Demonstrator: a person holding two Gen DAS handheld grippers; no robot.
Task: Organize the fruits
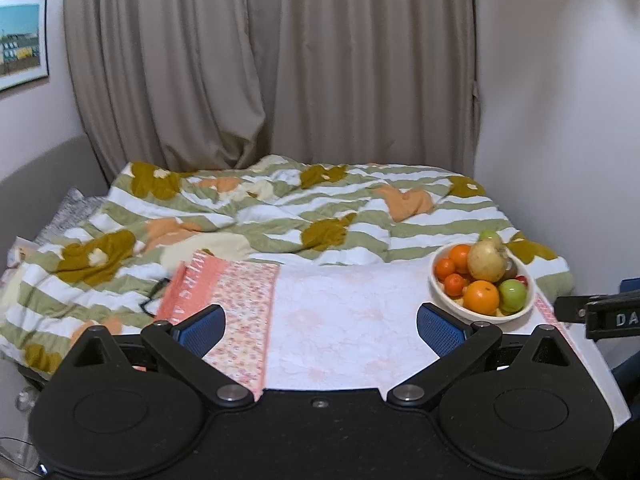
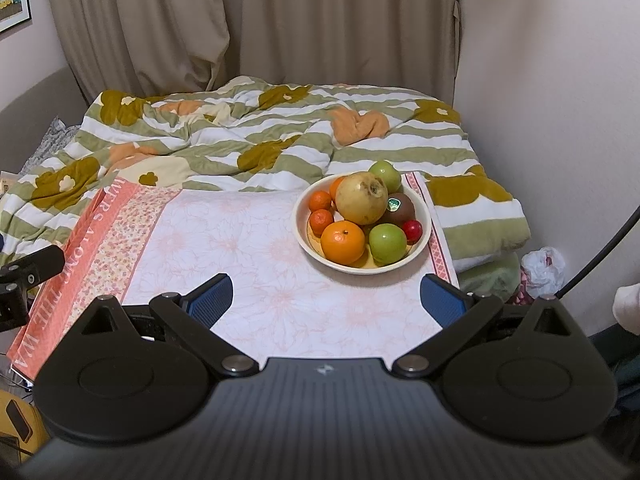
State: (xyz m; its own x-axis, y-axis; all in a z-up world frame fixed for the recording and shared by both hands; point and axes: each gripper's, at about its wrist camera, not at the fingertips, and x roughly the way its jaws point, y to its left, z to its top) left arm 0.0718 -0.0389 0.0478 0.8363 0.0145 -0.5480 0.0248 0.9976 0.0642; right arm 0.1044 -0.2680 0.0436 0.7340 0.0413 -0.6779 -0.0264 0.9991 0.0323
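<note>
A cream bowl [image 2: 420, 240] full of fruit sits on a pink floral cloth [image 2: 240, 248], at its far right. In it lie a large yellow pomegranate [image 2: 360, 198], a big orange [image 2: 343, 241], small mandarins [image 2: 321, 222], two green apples [image 2: 387, 243], a kiwi [image 2: 402, 208] and a small red fruit [image 2: 413, 230]. The bowl also shows in the left wrist view [image 1: 444, 296]. My right gripper [image 2: 326, 300] is open and empty, a little in front of the bowl. My left gripper [image 1: 320, 330] is open and empty over the cloth, left of the bowl.
The cloth [image 1: 340, 320] covers a flat board on a bed with a striped flowered duvet [image 2: 240, 140]. Curtains [image 2: 280, 20] hang behind. A wall [image 2: 560, 100] stands close on the right, with a white plastic bag [image 2: 544, 266] on the floor below.
</note>
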